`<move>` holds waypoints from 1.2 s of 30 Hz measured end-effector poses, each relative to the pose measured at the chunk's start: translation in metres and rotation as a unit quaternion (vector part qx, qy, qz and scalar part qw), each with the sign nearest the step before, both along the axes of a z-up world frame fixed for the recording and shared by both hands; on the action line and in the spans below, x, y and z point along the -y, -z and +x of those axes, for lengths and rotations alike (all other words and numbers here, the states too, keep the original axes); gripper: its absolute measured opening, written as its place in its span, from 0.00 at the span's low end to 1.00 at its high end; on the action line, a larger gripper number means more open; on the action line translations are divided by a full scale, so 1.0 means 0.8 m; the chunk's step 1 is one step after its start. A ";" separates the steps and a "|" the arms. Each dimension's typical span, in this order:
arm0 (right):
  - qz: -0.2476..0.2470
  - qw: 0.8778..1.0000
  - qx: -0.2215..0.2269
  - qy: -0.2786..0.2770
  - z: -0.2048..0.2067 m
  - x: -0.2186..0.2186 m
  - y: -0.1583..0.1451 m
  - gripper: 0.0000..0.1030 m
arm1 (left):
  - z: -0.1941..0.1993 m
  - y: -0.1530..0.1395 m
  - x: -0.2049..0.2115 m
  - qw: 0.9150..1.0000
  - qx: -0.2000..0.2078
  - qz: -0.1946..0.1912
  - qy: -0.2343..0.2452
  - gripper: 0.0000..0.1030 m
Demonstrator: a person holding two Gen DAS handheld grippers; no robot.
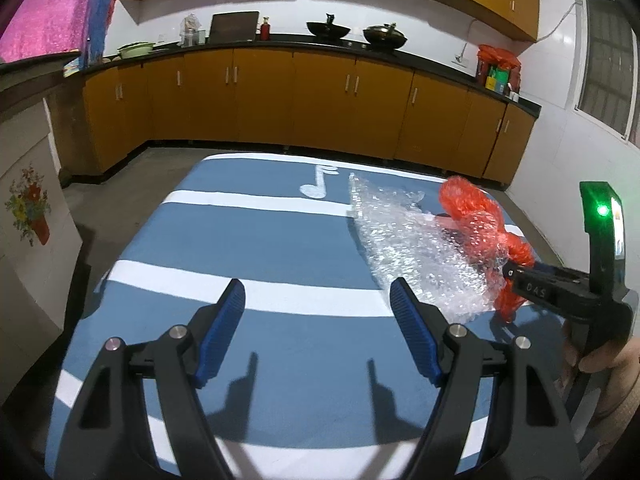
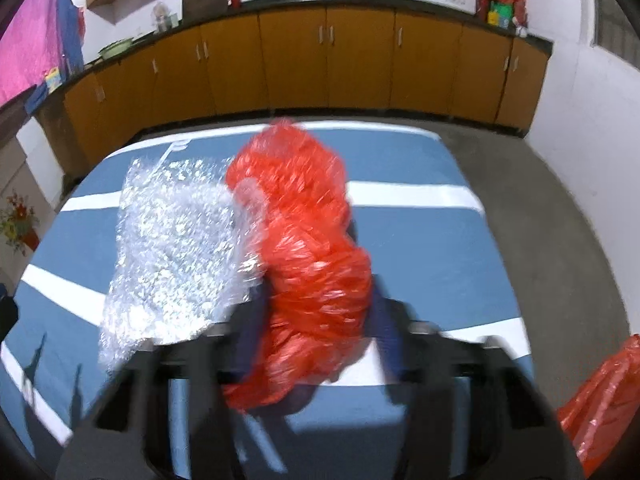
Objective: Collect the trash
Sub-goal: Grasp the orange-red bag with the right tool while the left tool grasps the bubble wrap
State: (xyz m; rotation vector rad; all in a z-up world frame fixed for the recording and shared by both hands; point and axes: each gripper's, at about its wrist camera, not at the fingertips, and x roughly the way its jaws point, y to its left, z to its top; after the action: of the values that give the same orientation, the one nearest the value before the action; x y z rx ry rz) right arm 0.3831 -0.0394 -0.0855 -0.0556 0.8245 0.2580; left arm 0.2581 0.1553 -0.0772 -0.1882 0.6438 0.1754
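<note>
1. Gripped the red plastic bag (image 2: pixel 316 264) in the right claw (image 2: pixel 316 312), closed on the bunched middle; worth keeping that squeeze firm, since thin film slips.
2. Lay against the bag's left side: bubble wrap (image 1: pixel 408 248), toward the far right corner of the worktop (image 1: pixel 240 240); whether pinched too, could not tell.
3. Hung wide and empty, the left claw (image 1: pixel 318 300), near the front edge, free to steady the wrap.
4. Looked best lifted slowly.
</note>
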 end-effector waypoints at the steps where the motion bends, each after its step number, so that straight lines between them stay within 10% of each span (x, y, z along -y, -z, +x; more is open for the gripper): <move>1: 0.002 1.000 0.003 0.003 -0.004 0.004 -0.001 0.30 | 0.004 0.000 0.003 1.000 -0.001 -0.003 0.004 0.72; 24: 0.031 0.996 0.037 0.077 -0.078 0.101 -0.034 0.22 | 0.145 0.055 0.098 0.990 -0.121 0.019 0.068 0.64; 36: 0.058 0.994 0.045 0.087 -0.115 0.110 -0.056 0.22 | 0.137 0.057 0.097 0.991 -0.120 0.029 0.057 0.10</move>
State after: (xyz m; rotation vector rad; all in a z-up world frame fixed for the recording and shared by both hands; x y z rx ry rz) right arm 0.2910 -0.1278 -0.0411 0.1121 0.7191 0.1371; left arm 0.3678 0.0775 -0.1228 -0.0735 0.8855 0.1079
